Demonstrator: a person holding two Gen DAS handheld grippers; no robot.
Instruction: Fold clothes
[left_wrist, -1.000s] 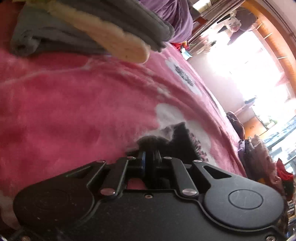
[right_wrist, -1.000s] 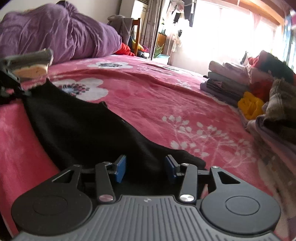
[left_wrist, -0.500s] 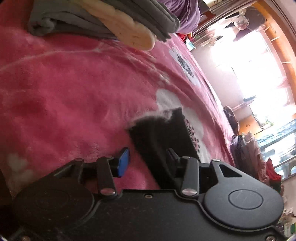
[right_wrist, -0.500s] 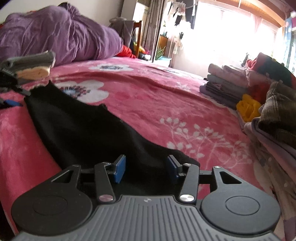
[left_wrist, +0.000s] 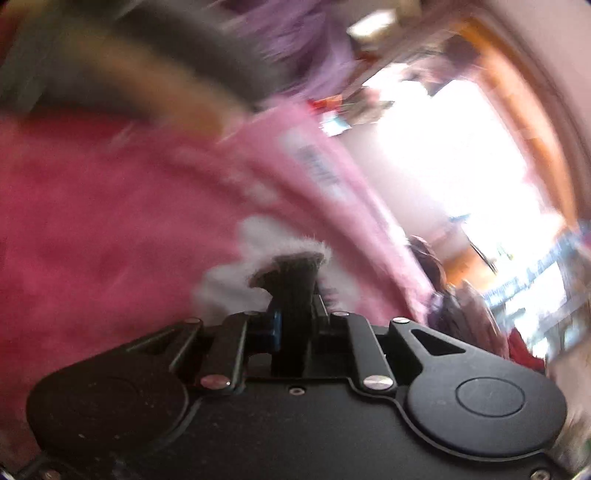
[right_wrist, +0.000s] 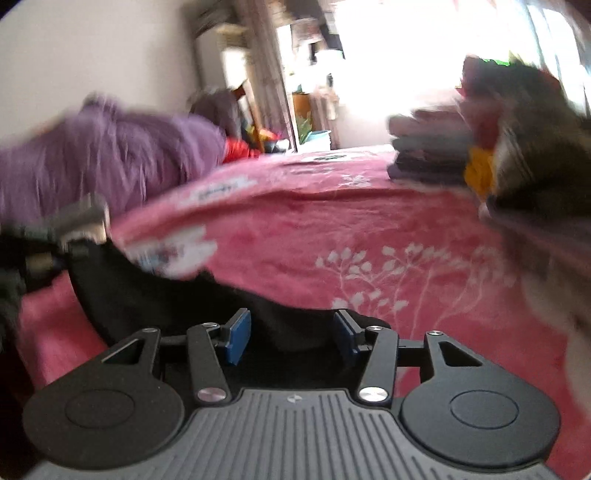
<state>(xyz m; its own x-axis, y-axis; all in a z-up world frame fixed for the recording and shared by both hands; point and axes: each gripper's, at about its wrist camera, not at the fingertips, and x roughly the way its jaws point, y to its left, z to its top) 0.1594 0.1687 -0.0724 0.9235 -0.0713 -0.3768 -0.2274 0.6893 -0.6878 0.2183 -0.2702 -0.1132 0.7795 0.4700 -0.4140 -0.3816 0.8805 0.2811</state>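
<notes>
my left gripper (left_wrist: 294, 317) pinched tight on one end of the black garment (right_wrist: 155, 295), right gripper (right_wrist: 291, 334) wide open over the other end, garment stretched across the pink blanket (right_wrist: 369, 229), everything kinda blurry

left wrist: tilted, close over bedspread (left_wrist: 92, 229) | right wrist: low, level | shared: bedspread

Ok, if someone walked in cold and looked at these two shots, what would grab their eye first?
Probably the black garment, stretched dark across the bright pink flowered blanket, with the left tool shut on one end and the right tool open over the other. Next, the purple bedding heaped at the far left and the stack of folded clothes at the right, against the glaring window.
</notes>
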